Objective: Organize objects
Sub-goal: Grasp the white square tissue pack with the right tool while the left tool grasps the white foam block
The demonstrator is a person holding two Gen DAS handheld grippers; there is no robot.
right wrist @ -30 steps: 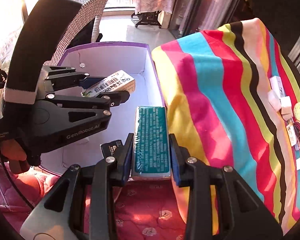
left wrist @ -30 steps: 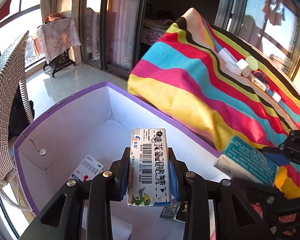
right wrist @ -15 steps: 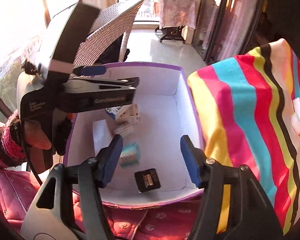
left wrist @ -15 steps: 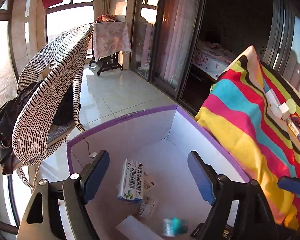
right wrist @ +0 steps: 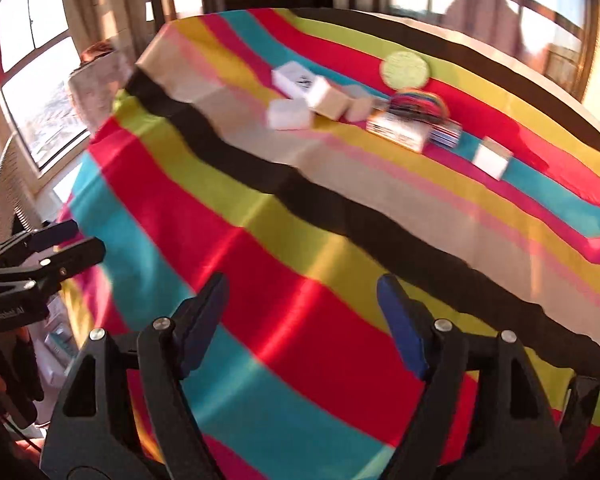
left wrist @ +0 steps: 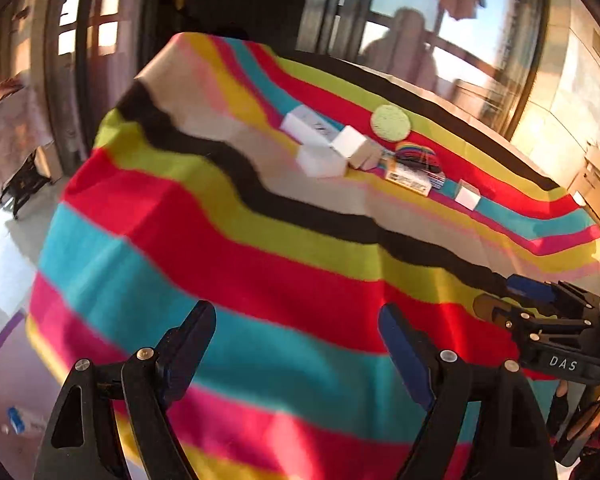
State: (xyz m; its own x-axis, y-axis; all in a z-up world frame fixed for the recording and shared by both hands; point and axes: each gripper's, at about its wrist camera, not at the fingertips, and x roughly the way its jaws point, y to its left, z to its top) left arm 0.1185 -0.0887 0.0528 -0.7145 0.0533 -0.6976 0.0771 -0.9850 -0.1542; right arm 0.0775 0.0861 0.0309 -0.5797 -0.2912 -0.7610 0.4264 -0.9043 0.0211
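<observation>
Several small boxes lie in a row on the far part of the striped tablecloth [left wrist: 260, 264]: white boxes [left wrist: 320, 156], a pale green round pad [left wrist: 391, 123], an orange-and-white packet [left wrist: 412, 178] with a coloured bundle on it, and a lone white box [left wrist: 468, 196]. The same row shows in the right wrist view, with the white boxes [right wrist: 290, 114] and the round pad [right wrist: 405, 69]. My left gripper [left wrist: 296, 344] is open and empty over the cloth's near side. My right gripper [right wrist: 300, 316] is open and empty too, well short of the objects.
The purple-rimmed white box's edge [left wrist: 0, 344] shows at the lower left, with a small blue item [left wrist: 16, 426] inside. The other gripper appears at each view's edge [left wrist: 548, 320] [right wrist: 40, 256]. Windows and a wicker chair [right wrist: 4, 184] stand beyond the table.
Both grippers let their boxes drop into the purple-rimmed box, opened, then swung right and up. Both now face the striped table and its row of objects.
</observation>
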